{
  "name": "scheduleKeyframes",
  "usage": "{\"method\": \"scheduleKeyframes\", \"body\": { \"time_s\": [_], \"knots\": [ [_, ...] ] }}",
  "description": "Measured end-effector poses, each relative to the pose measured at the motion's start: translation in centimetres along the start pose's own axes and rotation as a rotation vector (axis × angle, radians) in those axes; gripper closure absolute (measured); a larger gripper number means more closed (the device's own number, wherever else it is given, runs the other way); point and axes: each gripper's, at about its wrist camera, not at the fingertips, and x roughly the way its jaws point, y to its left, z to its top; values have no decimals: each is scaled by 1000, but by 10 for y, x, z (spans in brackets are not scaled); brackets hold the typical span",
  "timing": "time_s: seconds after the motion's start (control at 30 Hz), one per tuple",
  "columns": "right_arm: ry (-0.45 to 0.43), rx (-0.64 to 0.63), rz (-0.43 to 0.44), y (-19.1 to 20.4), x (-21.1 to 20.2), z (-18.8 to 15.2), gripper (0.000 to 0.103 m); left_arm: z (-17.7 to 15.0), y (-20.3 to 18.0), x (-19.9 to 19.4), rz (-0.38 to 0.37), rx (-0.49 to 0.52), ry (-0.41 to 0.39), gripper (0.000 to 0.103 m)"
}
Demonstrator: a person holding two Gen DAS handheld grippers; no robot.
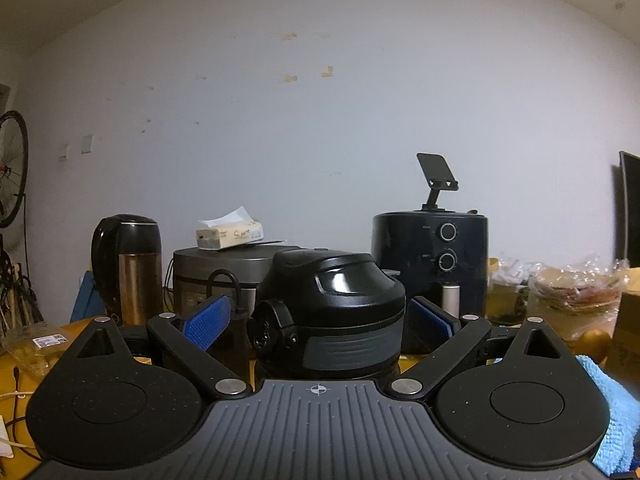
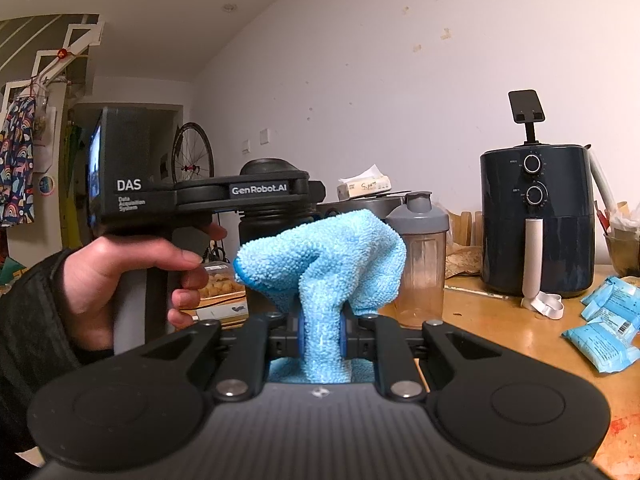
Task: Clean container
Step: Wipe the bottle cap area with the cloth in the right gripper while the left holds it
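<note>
Wiping is the step in hand, by my reading: the right gripper [image 2: 320, 334] is clamped on a blue cloth [image 2: 320, 256], whose loose end bunches up ahead of its fingers, and the cloth sits just in front of the dark bottle [image 1: 328, 312]. That bottle is the container, I judge; it stands on the table [image 2: 500, 332], left of the air fryer [image 2: 536, 220], with its black lid on. The left gripper [image 1: 322, 318] straddles the bottle just under the lid, blue pads [image 1: 208, 322] spread either side with gaps showing, so it is open and not yet gripping. To do this well, I would close the left fingers on the bottle first so it cannot turn or tip, then press the cloth's bunched end flat against the bottle wall and rub firmly. A clear shaker [image 2: 420, 256] beside the bottle could be knocked.
</note>
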Motion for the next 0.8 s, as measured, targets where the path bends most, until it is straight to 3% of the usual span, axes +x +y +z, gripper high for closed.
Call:
{"method": "scheduleKeyframes", "body": {
  "time_s": [0.43, 0.53, 0.57, 0.6, 0.8],
  "knots": [
    [8, -1, -2, -1, 0, -1, 90, 1, -6, -1, 39, 11, 8, 7],
    [12, -1, 0, -1, 0, 0, 90, 1, -7, -2, 29, 11, 5, 15],
    [12, -1, 1, -1, 1, 0, 90, 1, -7, -2, 28, 10, 7, 27],
    [12, -1, 1, -1, 1, 0, 90, 1, -7, -2, 24, 8, 13, 33],
    [14, 0, 1, -1, 1, 0, 90, 1, -7, -2, 16, 8, 19, 35]
  ]
}}
